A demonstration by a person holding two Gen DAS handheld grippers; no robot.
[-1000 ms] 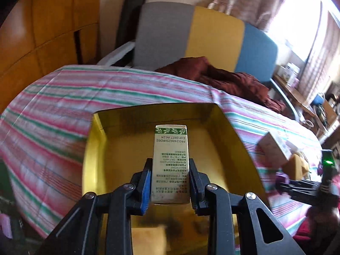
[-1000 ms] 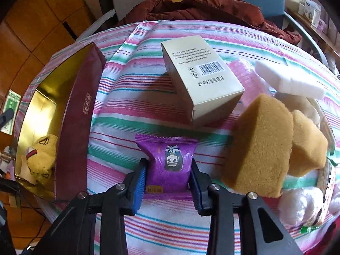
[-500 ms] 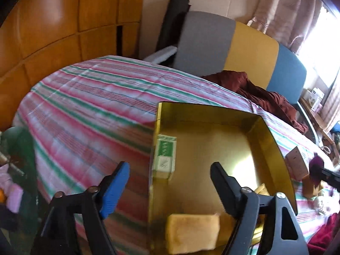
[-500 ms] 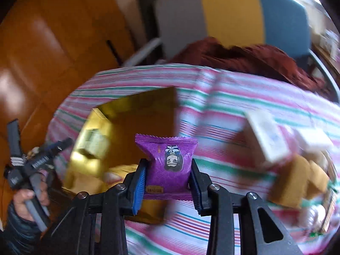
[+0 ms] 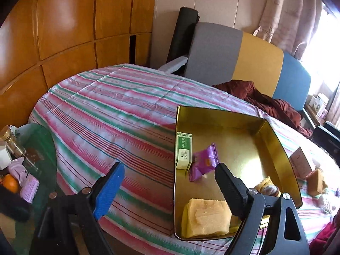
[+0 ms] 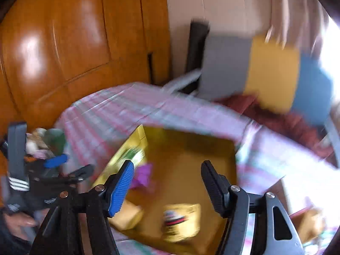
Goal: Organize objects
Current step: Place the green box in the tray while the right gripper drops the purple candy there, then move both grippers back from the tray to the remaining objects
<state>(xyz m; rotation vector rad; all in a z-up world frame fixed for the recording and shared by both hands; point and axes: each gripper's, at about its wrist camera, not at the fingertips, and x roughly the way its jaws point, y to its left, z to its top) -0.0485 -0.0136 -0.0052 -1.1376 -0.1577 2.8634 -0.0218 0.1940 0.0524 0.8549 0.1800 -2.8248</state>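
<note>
Left wrist view: both grippers gape empty, left gripper (image 5: 167,186) straddling the gold tray (image 5: 282,148) rim.

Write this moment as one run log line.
left gripper: open, empty | right gripper: open, empty | purple packet: in gold tray beside green box

Striped-cloth table (image 5: 110,114): gold tray (image 5: 284,155) on it, small box (image 5: 300,163) and sponge (image 5: 316,179) beside tray.

Motion-blurred purple packet (image 6: 142,175) in gold tray (image 6: 191,144)
</note>
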